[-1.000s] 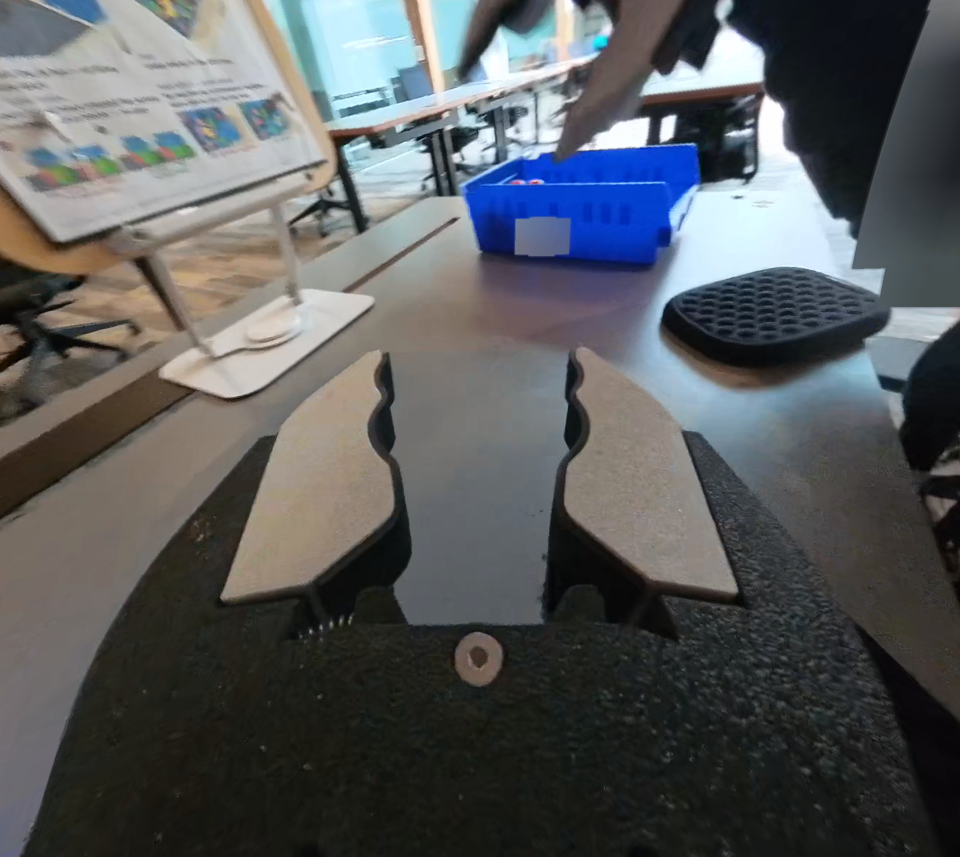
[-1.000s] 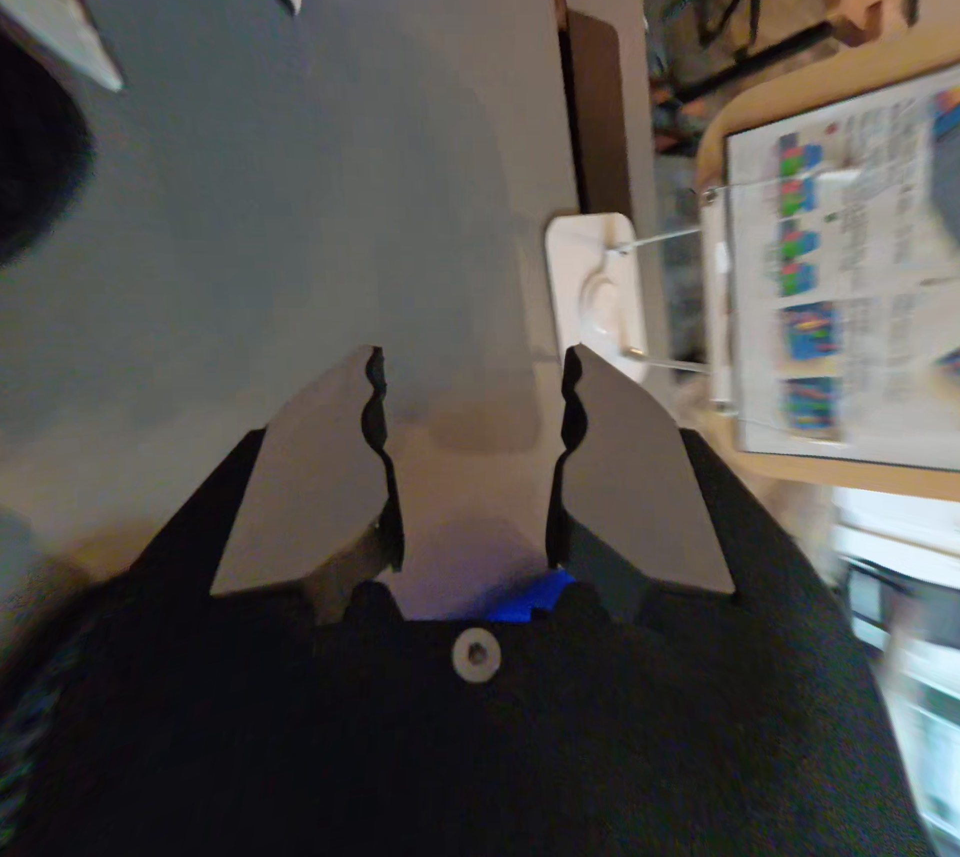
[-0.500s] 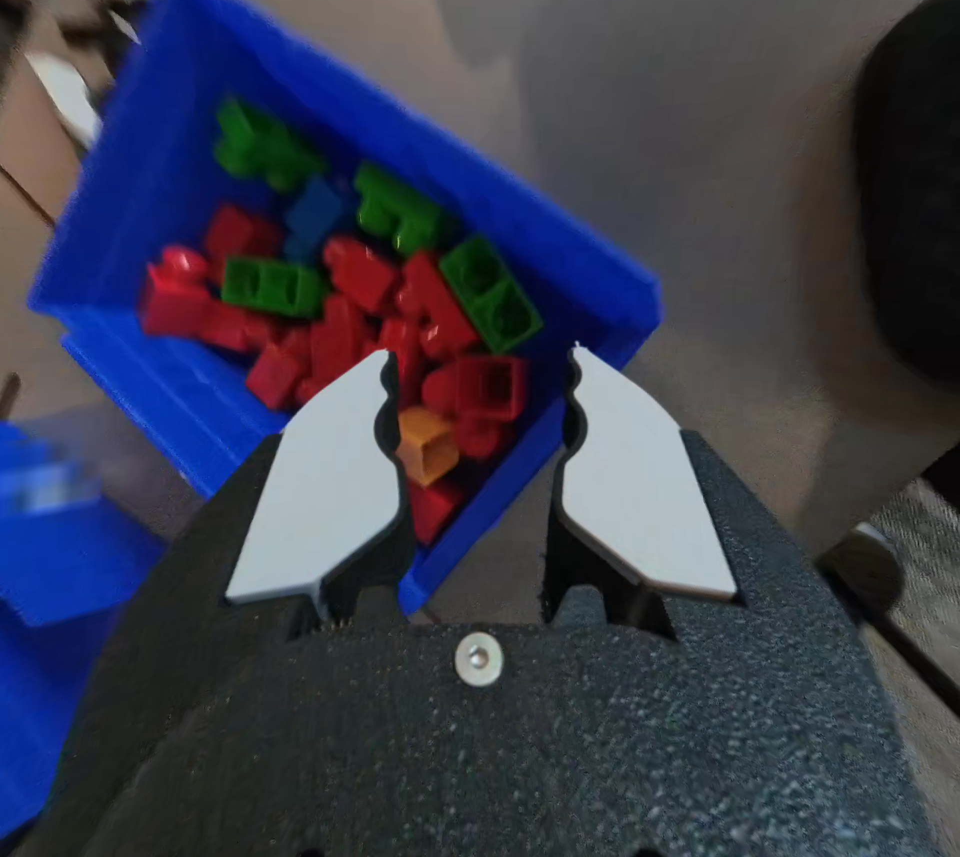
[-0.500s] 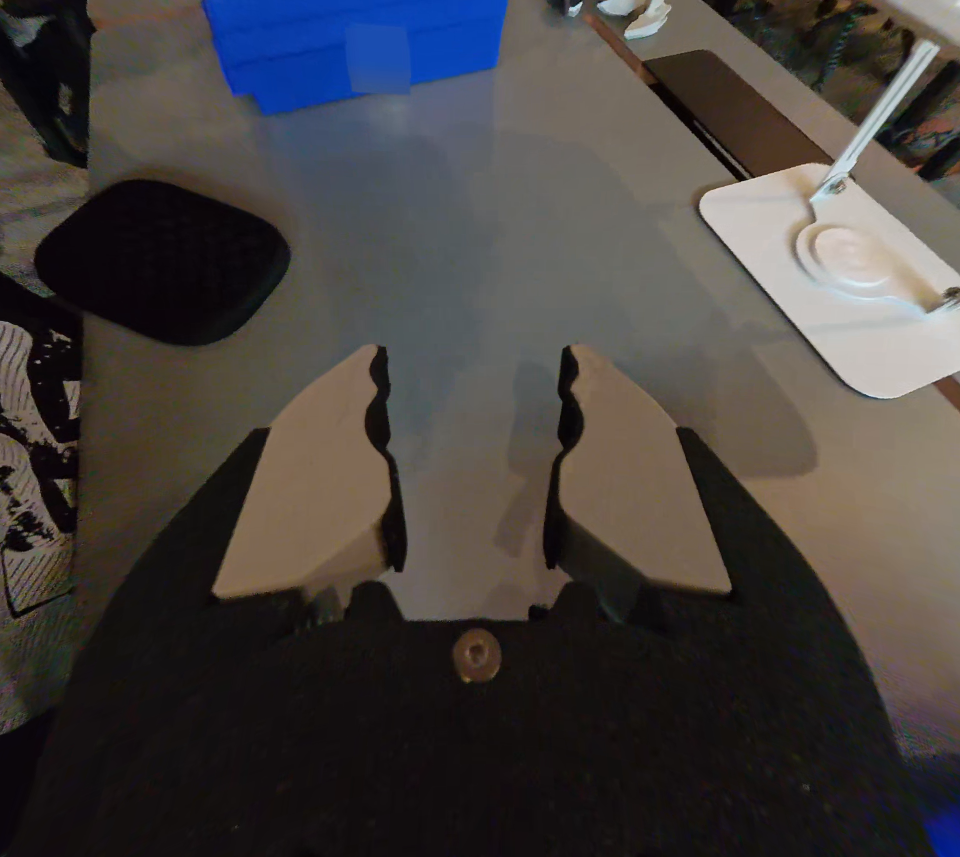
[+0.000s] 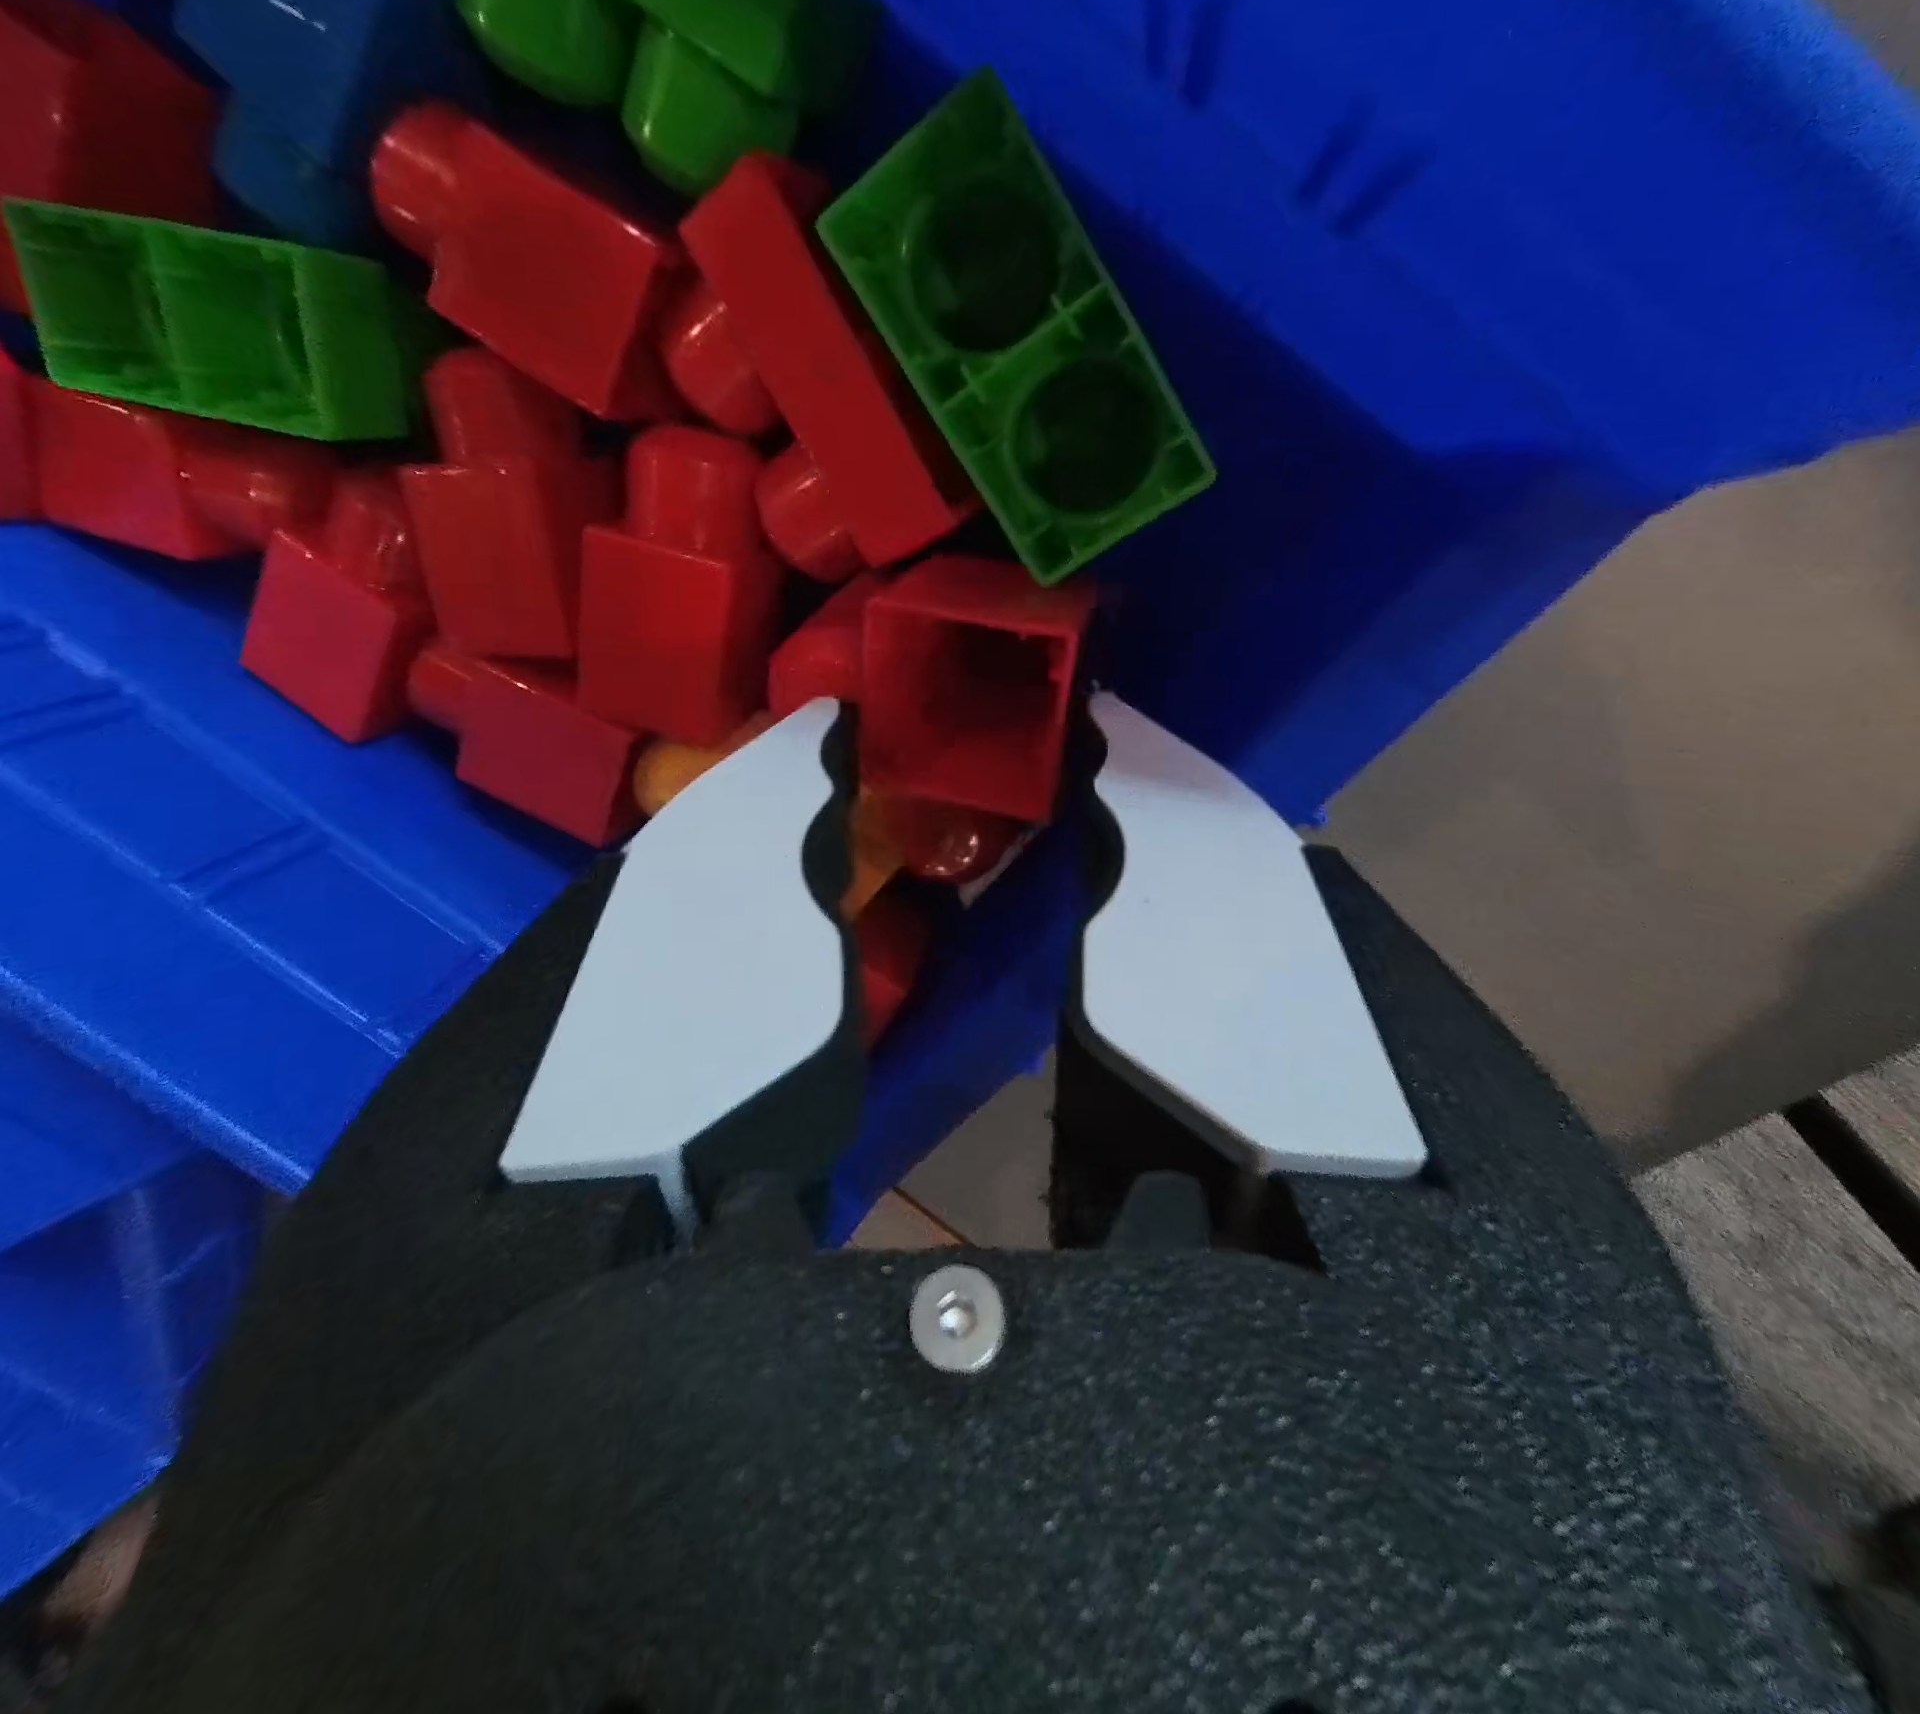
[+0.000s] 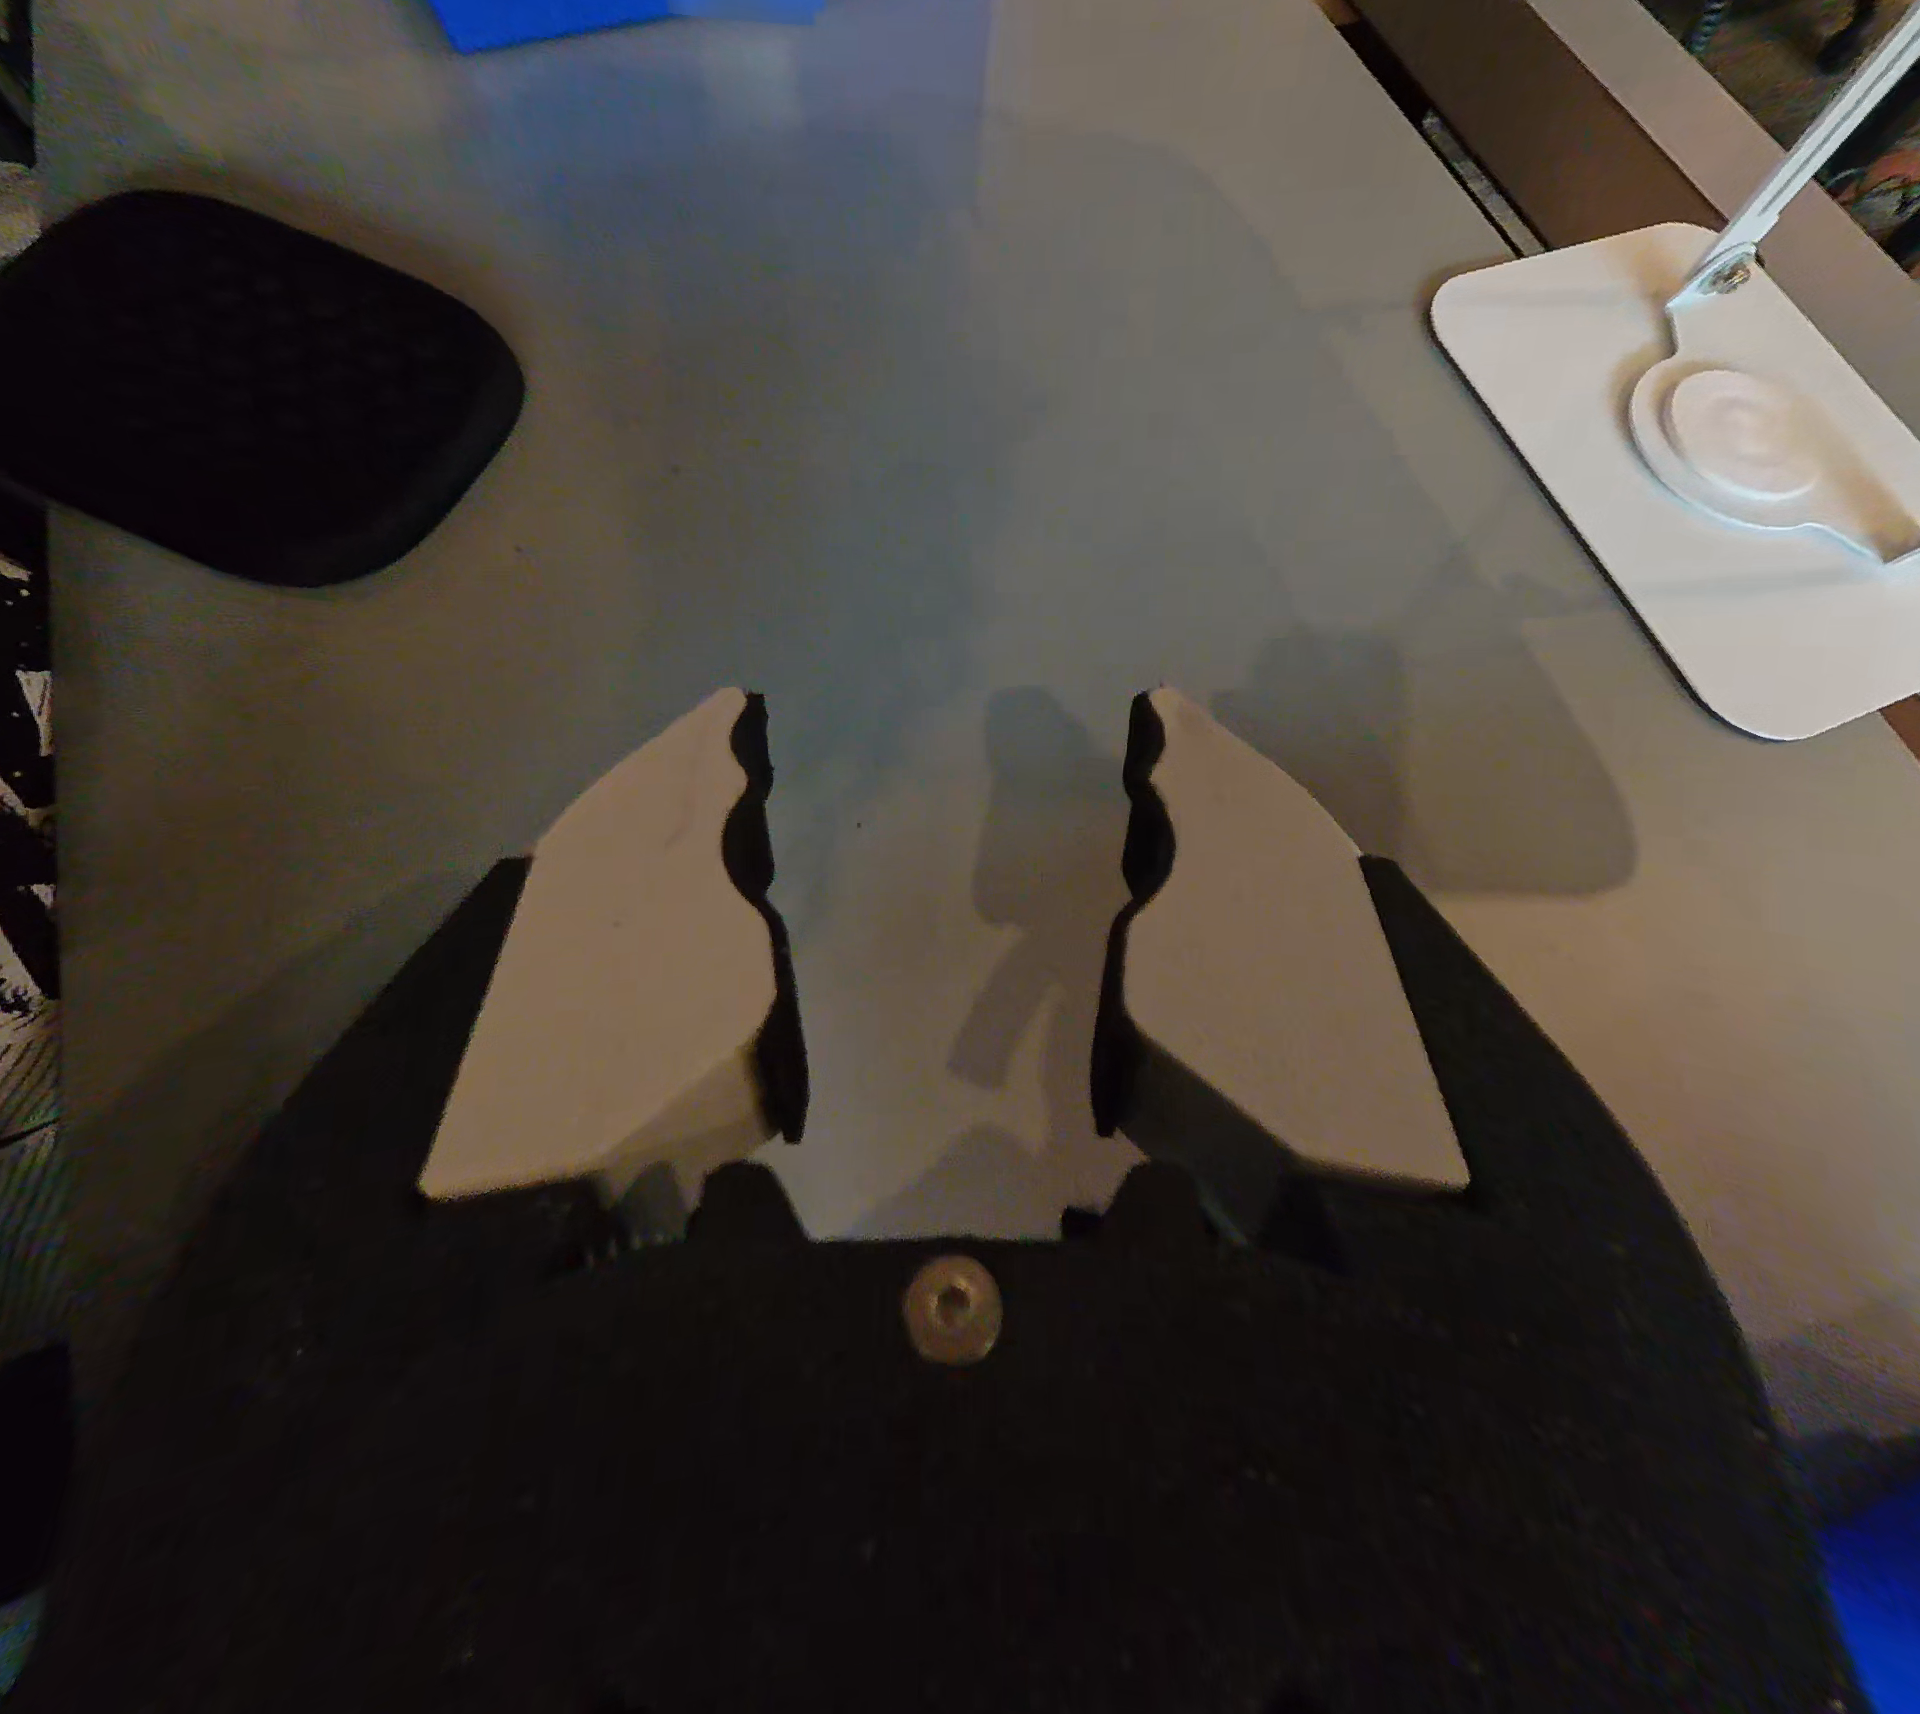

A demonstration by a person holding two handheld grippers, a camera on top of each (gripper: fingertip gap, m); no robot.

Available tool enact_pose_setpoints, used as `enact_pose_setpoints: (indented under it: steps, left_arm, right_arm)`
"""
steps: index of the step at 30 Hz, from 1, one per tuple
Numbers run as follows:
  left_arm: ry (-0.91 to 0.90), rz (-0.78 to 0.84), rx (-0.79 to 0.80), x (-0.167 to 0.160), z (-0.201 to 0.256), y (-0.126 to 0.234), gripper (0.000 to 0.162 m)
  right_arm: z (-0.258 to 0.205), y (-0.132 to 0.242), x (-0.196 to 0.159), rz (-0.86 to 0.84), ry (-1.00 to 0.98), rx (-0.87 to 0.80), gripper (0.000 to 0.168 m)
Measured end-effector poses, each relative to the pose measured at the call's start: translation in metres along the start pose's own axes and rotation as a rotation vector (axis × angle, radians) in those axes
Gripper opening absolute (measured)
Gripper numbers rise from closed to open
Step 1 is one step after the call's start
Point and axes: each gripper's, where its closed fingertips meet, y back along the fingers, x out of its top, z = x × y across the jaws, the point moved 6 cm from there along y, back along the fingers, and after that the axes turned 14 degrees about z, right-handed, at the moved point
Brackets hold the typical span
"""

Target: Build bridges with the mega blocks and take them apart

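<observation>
A hollow red block (image 5: 966, 698) sits in the near corner of the blue bin (image 5: 1299, 158), straddled by the spread left gripper (image 5: 961, 714) but not pinched yet. Probably light, stiff, slick plastic, so its flat sides are best squeezed. The right gripper (image 6: 948, 708) is held wide apart over bare table (image 6: 935, 314), well short of the bin.

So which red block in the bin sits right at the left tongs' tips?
The red plastic block with its hollow underside facing the camera, directly below the upturned green two-hole block.
</observation>
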Motion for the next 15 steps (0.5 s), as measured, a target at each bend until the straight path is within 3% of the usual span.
enact_pose_setpoints:
  steps: [5,15]
  left_arm:
    - [0.069,0.089,0.072,0.005,-0.007,0.008,0.038]
    - [0.204,0.391,0.308,0.032,-0.014,0.061,0.037]
  right_arm:
    - [-0.002,-0.006,-0.003,-0.017,0.001,0.013,0.066]
    - [-0.004,-0.017,-0.008,-0.033,-0.008,0.038,0.066]
